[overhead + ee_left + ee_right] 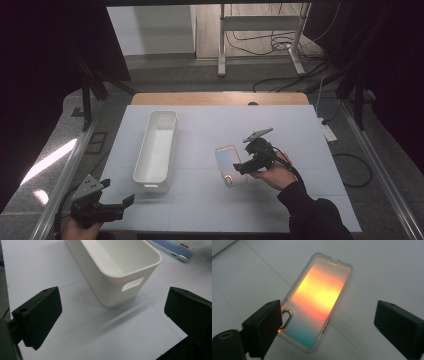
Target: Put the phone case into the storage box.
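Observation:
A clear phone case (231, 165) with a shimmering orange-to-teal back lies flat on the white table (290, 130). My right gripper (240, 167) hovers low over its near end, held by a hand in a dark sleeve. In the right gripper view the case (319, 295) lies between the wide-apart jaws of this gripper (327, 317). The left jaw overlaps the case's lower corner, the right jaw stands clear of it, and neither pad presses it. My left gripper (125, 204) is open at the table's front left corner, facing an empty white bin (100, 280).
The long white bin (140, 159) stands left of the centre, its length running away from me. In the left gripper view its handle cutout faces my left gripper (113, 312), with the case (175, 248) beyond it. Cables and a metal stand lie on the floor behind the table.

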Demonstrator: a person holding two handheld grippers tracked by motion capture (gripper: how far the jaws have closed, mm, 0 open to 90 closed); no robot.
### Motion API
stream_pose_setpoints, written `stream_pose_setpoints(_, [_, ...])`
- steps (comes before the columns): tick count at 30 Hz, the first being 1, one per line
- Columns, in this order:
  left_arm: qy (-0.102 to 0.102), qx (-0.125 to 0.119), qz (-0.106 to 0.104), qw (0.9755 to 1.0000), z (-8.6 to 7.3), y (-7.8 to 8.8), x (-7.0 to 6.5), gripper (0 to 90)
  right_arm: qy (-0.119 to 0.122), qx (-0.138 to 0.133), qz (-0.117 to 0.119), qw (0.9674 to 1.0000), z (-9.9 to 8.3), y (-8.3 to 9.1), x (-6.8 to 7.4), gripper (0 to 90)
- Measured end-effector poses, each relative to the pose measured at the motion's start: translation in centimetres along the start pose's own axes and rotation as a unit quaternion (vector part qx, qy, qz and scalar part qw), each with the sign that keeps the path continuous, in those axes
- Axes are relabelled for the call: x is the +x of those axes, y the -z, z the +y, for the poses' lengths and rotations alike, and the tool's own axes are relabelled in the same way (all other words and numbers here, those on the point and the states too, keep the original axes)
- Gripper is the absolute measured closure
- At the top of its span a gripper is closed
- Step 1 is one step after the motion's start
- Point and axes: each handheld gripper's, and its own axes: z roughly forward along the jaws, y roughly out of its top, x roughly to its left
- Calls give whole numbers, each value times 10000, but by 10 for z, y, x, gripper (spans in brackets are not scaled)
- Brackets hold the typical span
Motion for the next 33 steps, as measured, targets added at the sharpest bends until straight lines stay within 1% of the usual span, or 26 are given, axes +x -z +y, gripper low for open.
stream_pose_setpoints(3, [-2,-2,-4,10000,0,0,0,22,52,84,117,9999,1,-1,-1,301])
stream_pose_setpoints(4, [-4,1,-9,10000,0,0,0,22,85,111,145,9998,1,-2,-1,369])
stream_pose_setpoints(6, [-2,2,-14,10000,0,0,0,22,136,140,190,9996,2,-2,-1,454])
stream_pose_setpoints(7, [-2,2,-14,10000,0,0,0,22,136,140,190,9996,2,-2,-1,454])
stream_pose_setpoints(9, [-5,2,-13,10000,0,0,0,22,208,175,252,9993,3,-2,-1,584])
stream_pose_setpoints(12, [-12,12,-8,10000,0,0,0,23,377,178,311,9986,3,-2,1,738])
stream_pose_setpoints(14, [-26,17,2,10000,0,0,0,23,429,162,356,9983,4,-2,2,868])
stream_pose_setpoints(15, [-30,21,3,10000,0,0,0,24,450,146,385,9981,4,-2,2,893])
stream_pose_setpoints(19, [-47,33,4,10000,0,0,0,24,459,122,468,9978,4,-3,3,894])
stream_pose_setpoints(24, [-57,43,13,10000,0,0,-1,26,496,182,602,9968,2,-9,5,893])
stream_pose_setpoints(28, [-55,50,7,10000,0,-1,-1,26,512,249,595,9966,-1,-14,7,894])
stream_pose_setpoints(33, [-35,44,0,10000,0,-1,0,26,462,358,583,9966,-6,-21,6,893])
